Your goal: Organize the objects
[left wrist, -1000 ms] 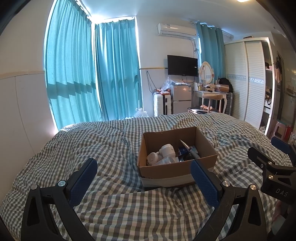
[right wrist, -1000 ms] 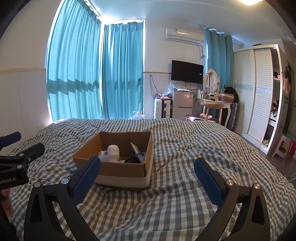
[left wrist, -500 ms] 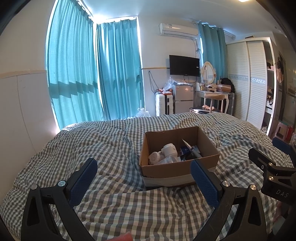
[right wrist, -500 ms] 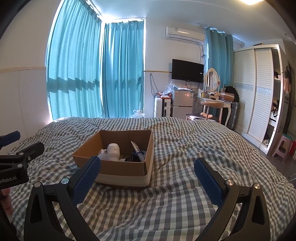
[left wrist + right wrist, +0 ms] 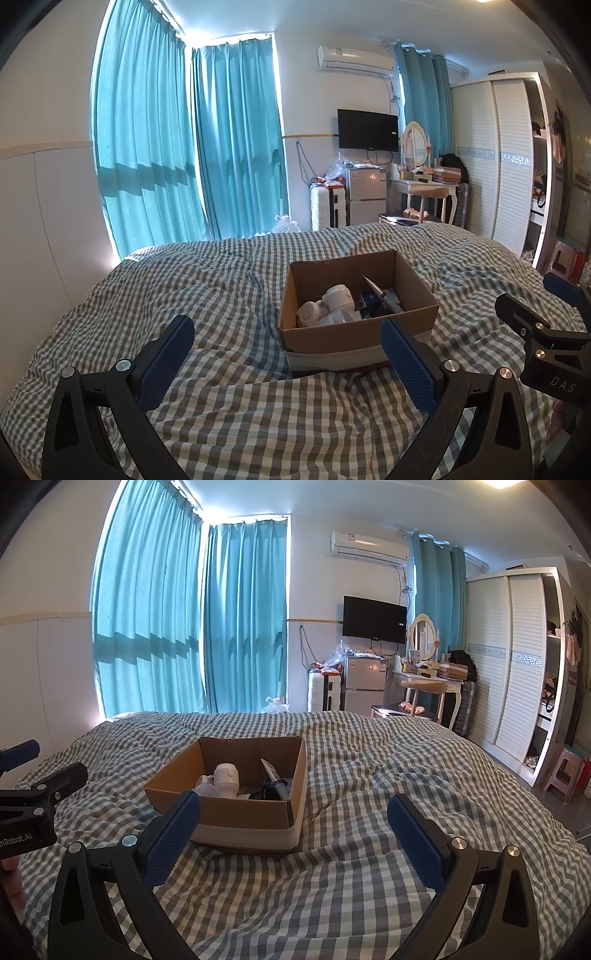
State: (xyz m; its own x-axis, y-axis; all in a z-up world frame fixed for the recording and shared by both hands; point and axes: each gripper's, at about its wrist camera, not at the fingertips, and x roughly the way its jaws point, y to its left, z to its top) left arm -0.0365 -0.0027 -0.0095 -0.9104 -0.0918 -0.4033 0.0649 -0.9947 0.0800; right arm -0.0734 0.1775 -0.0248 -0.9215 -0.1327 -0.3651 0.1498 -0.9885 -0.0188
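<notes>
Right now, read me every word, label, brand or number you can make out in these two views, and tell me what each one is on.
"DAS": on the black body of the right gripper, seen in the left wrist view.
"nRobot.AI": on the black body of the left gripper, seen in the right wrist view; its start is cut off by the frame edge.
Print on the tube in the cardboard box: too small to read.
Logo under the TV screen: blurred, unreadable.

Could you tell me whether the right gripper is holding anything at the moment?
No, the right gripper is open and empty above the checked bedspread, short of the cardboard box.
</notes>
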